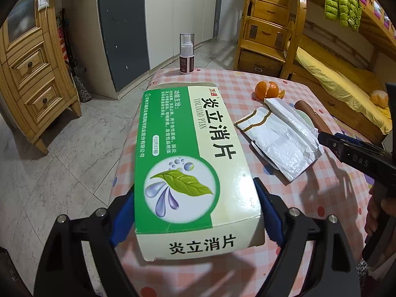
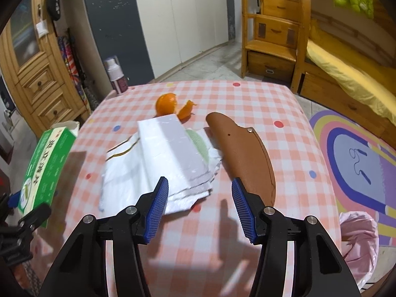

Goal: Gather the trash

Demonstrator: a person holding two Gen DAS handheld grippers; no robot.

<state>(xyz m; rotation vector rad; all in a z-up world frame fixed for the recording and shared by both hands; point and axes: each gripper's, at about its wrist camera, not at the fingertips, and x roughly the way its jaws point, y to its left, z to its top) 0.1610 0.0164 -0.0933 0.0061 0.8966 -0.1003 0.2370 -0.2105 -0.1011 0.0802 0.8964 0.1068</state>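
Observation:
My left gripper is shut on a green and cream medicine box, held above the table's left edge; the box also shows in the right wrist view. My right gripper is open and empty, just above the table, next to a crumpled white plastic wrapper, which also shows in the left wrist view. Orange peel lies beyond the wrapper. A brown leather sheath lies to the right of the wrapper.
The table has a pink checked cloth. A spray bottle stands at its far left corner. A bin with a pink bag stands on the floor at the right. Wooden cabinets, a bunk bed and a colourful rug surround the table.

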